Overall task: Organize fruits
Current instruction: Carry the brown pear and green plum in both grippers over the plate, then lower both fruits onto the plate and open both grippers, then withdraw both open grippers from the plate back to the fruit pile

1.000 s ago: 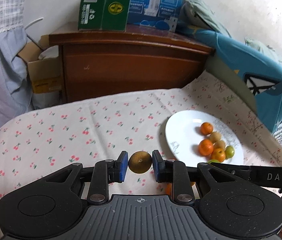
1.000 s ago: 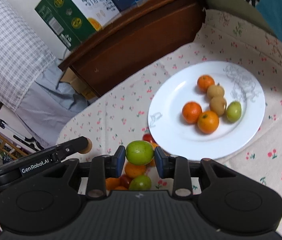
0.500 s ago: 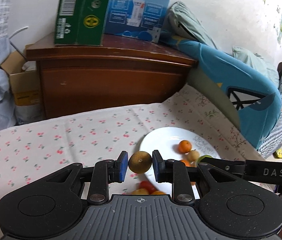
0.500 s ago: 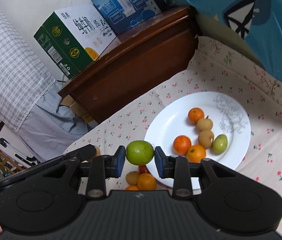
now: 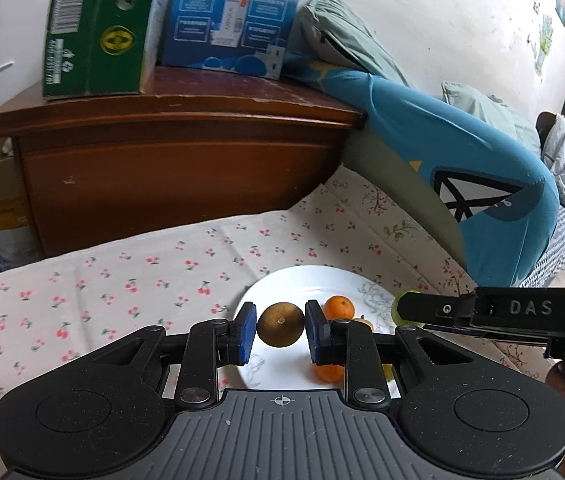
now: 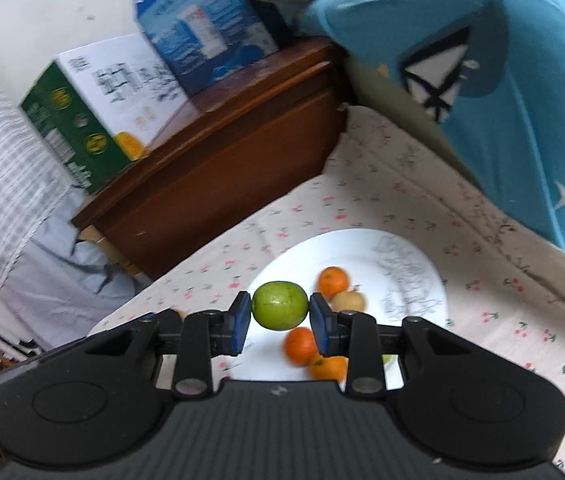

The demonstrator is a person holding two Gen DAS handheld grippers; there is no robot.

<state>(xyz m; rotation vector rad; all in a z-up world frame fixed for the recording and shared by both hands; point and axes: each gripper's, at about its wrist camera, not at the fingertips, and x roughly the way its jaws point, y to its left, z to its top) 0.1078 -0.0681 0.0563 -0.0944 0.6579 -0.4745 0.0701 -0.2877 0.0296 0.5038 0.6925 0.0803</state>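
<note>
Jaws of the left gripper (image 5: 280, 332) are clamped on a small brown fruit (image 5: 281, 330), pads pressing both its sides, and it hangs over the near-left edge of the plate (image 5: 282, 280). Jaws of the right gripper (image 6: 280, 312) pinch a green fruit (image 6: 280, 311) the same way, held above the plate's left half. Both fruits are carried clear of the surface, neither yet set down.

On the plate itself lie several fruits already gathered: oranges (image 6: 333, 280) and a pale brown one (image 6: 348, 301) toward its middle, with more orange showing under the right gripper's finger. Part of the plate is hidden by the grippers, so I cannot count them all.

Beyond the plate, the cherry-print bed cover (image 5: 142, 276) looks bare of loose fruit as far as these views reach. Behind it stands a wooden cabinet (image 5: 178, 160) with boxes (image 5: 234, 20) on top.

I judge the sorting well along: the two held fruits need placing on the plate, and anything left lies out of sight.
</note>
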